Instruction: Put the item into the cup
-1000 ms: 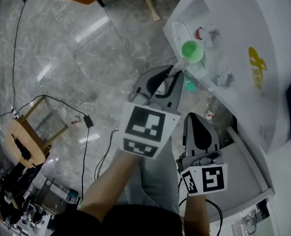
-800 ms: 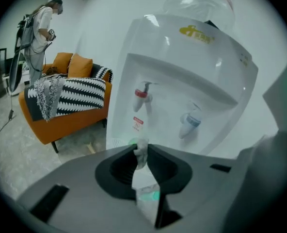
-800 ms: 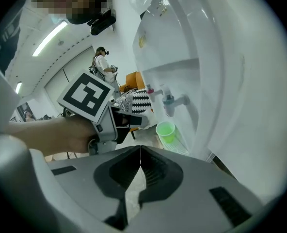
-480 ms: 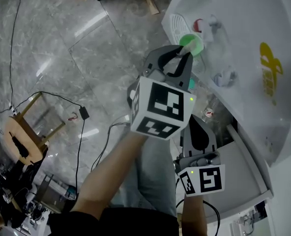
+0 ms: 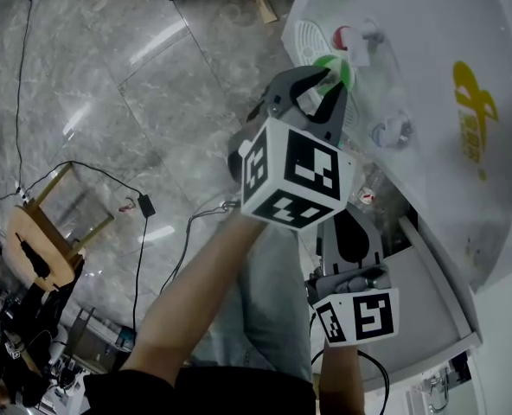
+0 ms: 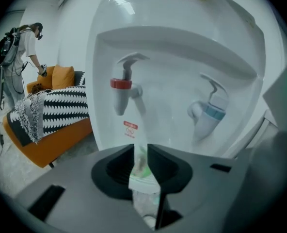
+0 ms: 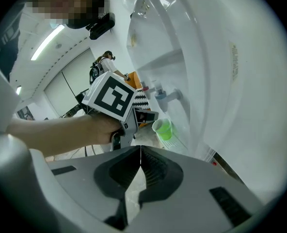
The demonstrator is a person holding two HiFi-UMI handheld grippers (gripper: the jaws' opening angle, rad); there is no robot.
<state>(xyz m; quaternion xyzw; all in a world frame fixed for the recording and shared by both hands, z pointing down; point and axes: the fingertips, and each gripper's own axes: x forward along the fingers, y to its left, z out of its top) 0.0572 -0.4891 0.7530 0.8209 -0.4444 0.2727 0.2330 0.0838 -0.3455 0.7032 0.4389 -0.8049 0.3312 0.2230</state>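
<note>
The job is not done yet. The packet (image 6: 144, 178) is not in the green cup (image 5: 339, 69). It is pinched tight in the fingers of the left gripper (image 6: 142, 152), right by the cup at the water machine (image 6: 182, 57). It needs dropping in. The right gripper (image 7: 139, 154) has its fingers pressed together and holds nothing

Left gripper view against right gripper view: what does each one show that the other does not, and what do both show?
Only the left gripper view: a small white-green packet clamped in the left hand-held gripper. Only the right gripper view: the green cup, and the right hand-held gripper, shut and empty. Both: the white water dispenser and its blue tap.
</note>
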